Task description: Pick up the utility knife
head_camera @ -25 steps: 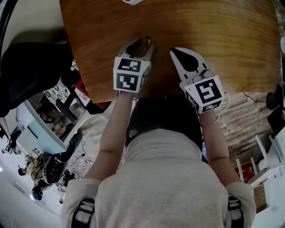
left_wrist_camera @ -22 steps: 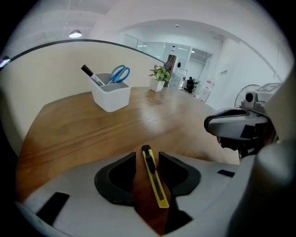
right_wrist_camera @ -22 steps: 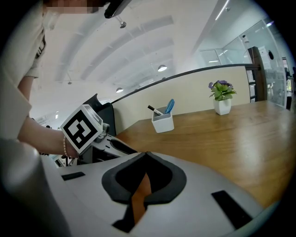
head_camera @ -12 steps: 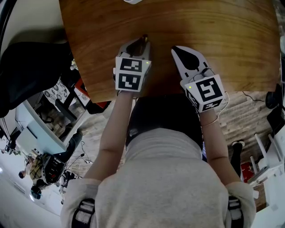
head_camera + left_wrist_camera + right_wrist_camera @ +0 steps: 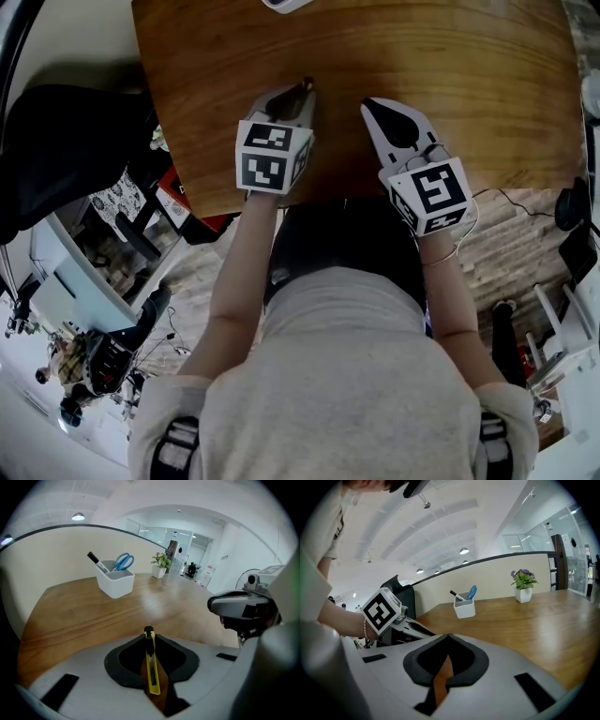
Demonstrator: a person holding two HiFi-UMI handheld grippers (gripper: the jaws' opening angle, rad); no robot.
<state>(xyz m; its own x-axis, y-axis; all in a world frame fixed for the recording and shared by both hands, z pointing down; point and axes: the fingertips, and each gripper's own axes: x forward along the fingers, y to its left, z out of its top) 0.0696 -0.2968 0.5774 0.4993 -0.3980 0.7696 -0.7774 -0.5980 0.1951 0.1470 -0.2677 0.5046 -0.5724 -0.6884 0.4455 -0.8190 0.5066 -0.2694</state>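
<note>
Left: your left gripper [image 5: 298, 94], angled steeply down over the near part of the brown wooden table [image 5: 469, 84], has just been closing its jaws. They now pinch the slim yellow-and-black utility knife [image 5: 151, 667] edge-on between the pads — so the grasp looks made, while the lift appears to remain, since you cannot tell whether the knife has left the wood. Right: your right gripper [image 5: 375, 108] hovers just beside it at a shallower slant, jaws together on nothing — it seems to have no part in this step.
</note>
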